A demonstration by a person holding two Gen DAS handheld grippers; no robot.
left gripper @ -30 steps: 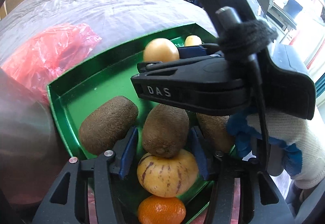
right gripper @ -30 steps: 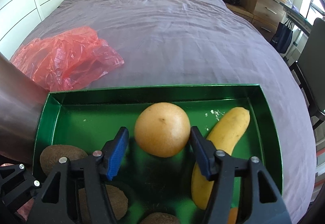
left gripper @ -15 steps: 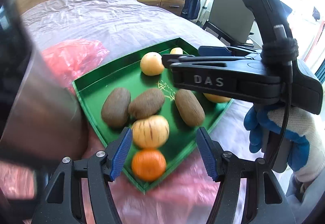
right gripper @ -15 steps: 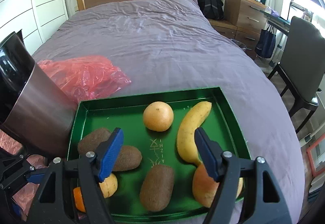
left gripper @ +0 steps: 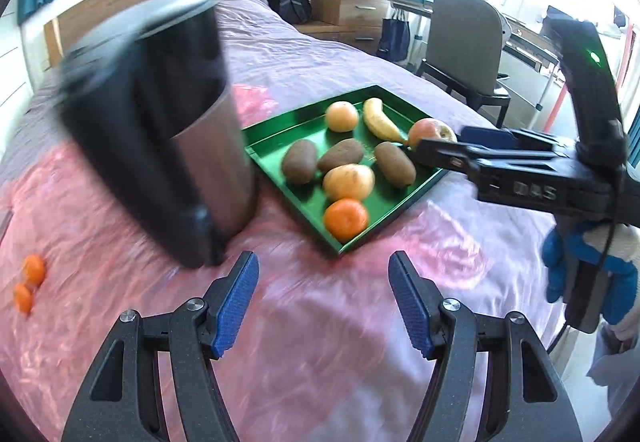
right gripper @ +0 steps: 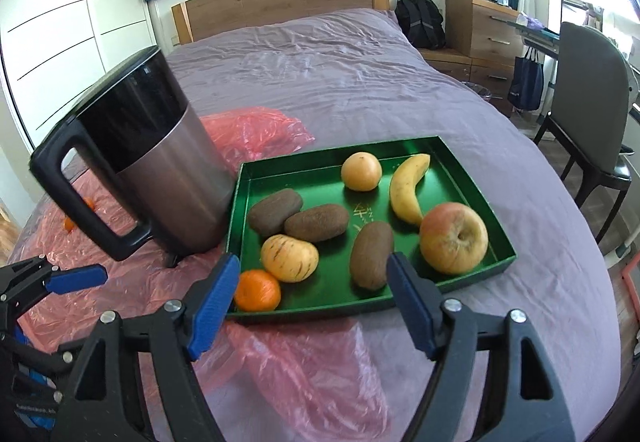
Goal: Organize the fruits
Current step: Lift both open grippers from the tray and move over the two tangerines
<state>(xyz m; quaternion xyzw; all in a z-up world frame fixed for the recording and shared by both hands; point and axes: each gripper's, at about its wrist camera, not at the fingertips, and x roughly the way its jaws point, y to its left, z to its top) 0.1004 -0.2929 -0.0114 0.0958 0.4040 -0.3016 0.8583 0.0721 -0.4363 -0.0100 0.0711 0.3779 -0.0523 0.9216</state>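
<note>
Tangerines [left gripper: 30, 282] lie loose on the bed left of the kettle [right gripper: 160, 161], well apart from the tray [right gripper: 472, 177]; both grippers [left gripper: 322, 306] [right gripper: 312, 302] gape wide, empty. Left should reach them, skirting the kettle.

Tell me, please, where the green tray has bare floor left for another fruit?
The green tray has bare floor in its far-left corner, behind the kiwis, and along the near wall between the mandarin and the apple. The middle is crowded: kiwis, a striped yellow fruit, a banana.
</note>
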